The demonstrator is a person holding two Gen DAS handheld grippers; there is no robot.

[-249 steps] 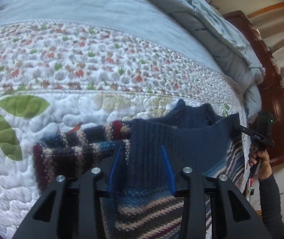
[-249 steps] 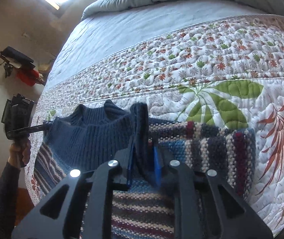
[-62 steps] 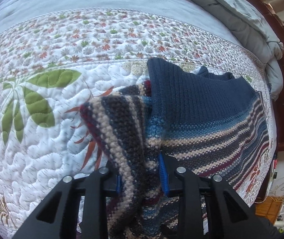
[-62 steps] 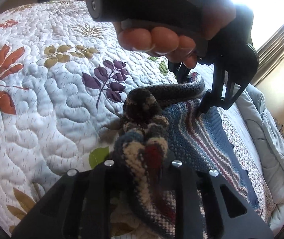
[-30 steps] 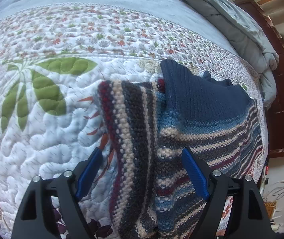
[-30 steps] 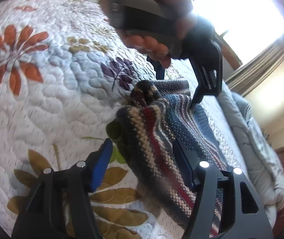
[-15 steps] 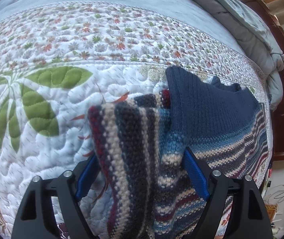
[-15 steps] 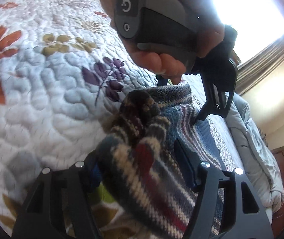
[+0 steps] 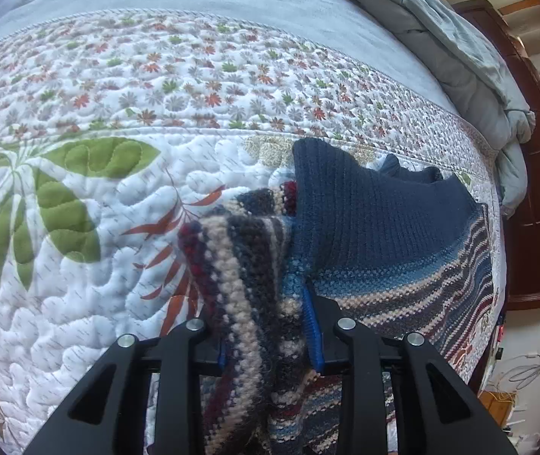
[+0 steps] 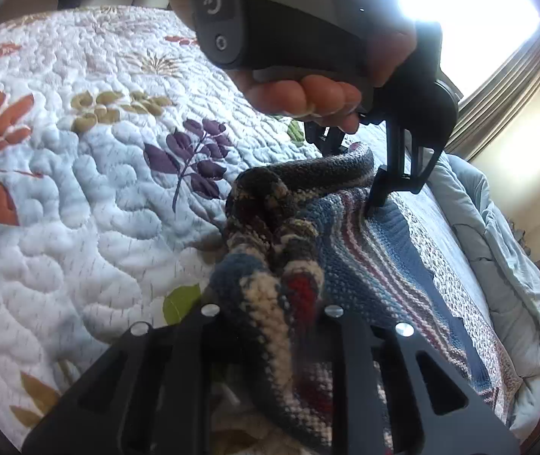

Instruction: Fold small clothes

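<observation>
A small knitted sweater (image 9: pixel 376 227), navy at the top with blue, cream and maroon stripes below, lies on a quilted bedspread (image 9: pixel 80 258). My left gripper (image 9: pixel 266 341) is shut on its bunched striped sleeve (image 9: pixel 239 276), lifted off the quilt at the sweater's left side. My right gripper (image 10: pixel 270 314) is shut on the same bunched striped sleeve (image 10: pixel 270 261) nearer its cuff end. In the right wrist view the left gripper (image 10: pixel 376 204) and the hand holding it loom just ahead, its tips pressed into the sweater (image 10: pixel 376 265).
The floral quilt (image 10: pixel 80 189) spreads wide to the left. A grey-blue duvet (image 9: pixel 459 45) is heaped at the far side by a dark wooden headboard (image 9: pixel 535 189). A bright window (image 10: pixel 459 19) is behind. Cables lie on the floor (image 9: pixel 528 371).
Both grippers were open around the striped sleeve half a second ago and have now shut on it. The sleeve is bunched up and raised.
</observation>
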